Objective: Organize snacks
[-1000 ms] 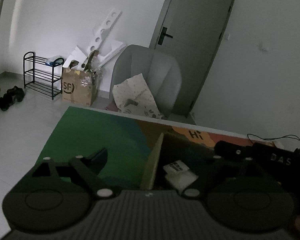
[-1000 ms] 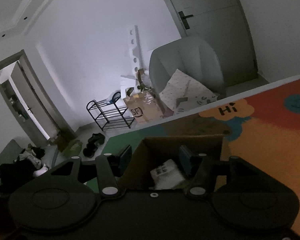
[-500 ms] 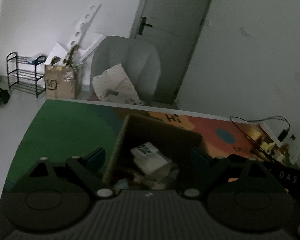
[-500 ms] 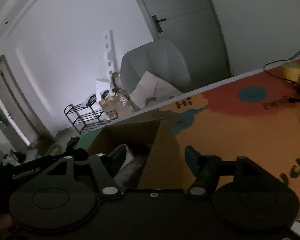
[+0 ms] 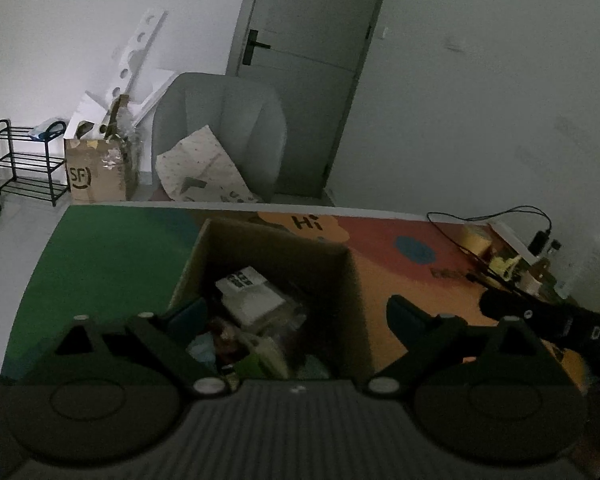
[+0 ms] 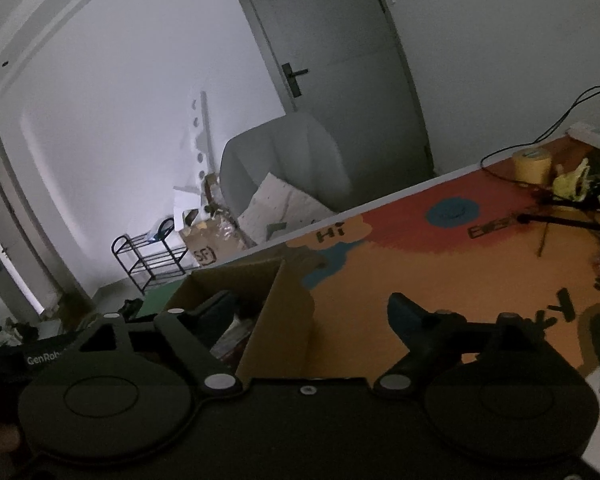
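We held our left claw [image 5: 296,316] spread wide and empty over the open brown cardboard box [image 5: 340,280], whose right wall stood between its fingers. Below lay the snacks, a white labelled packet [image 5: 249,294] uppermost. Our right claw [image 6: 312,312] gaped too, straddling that same wall, apparently so we could choose a packet. The colourful table [image 6: 400,272] stretched away to its right.

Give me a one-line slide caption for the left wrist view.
Open left tool straddling the right wall of a cardboard box of mixed snack packets on a colourful mat, nothing gripped.
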Motion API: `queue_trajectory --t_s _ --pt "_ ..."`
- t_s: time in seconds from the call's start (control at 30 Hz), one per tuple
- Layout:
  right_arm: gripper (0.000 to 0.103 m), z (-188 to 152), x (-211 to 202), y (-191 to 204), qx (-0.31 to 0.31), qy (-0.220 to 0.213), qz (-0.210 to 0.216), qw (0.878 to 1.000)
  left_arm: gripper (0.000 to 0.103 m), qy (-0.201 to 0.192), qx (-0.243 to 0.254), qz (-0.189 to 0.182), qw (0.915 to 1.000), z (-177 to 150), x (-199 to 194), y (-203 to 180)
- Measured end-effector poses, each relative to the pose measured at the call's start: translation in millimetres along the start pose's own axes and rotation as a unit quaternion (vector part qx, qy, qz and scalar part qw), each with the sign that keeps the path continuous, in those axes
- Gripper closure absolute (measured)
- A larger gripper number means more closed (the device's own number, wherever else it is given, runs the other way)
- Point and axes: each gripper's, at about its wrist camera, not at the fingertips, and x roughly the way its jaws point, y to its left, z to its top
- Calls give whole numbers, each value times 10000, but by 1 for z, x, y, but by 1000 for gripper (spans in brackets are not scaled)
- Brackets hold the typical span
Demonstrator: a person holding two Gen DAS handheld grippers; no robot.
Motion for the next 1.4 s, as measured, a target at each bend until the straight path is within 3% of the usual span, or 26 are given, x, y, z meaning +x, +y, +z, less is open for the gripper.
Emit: queue_trajectory --t_s 0.23,0.93,1.4 --pt "0 -6 -27 -3 2 -176 -119 9998 1 -29 294 -146 9995 -7 -22 -12" --pt "0 -21 -90 -12 -127 -158 -514 9985 0 -53 616 -376 9974 -22 -79 -9" --pt "0 -27 -143 -4 -349 -56 -374 9987 0 -126 974 -393 9944 -35 -126 -21"
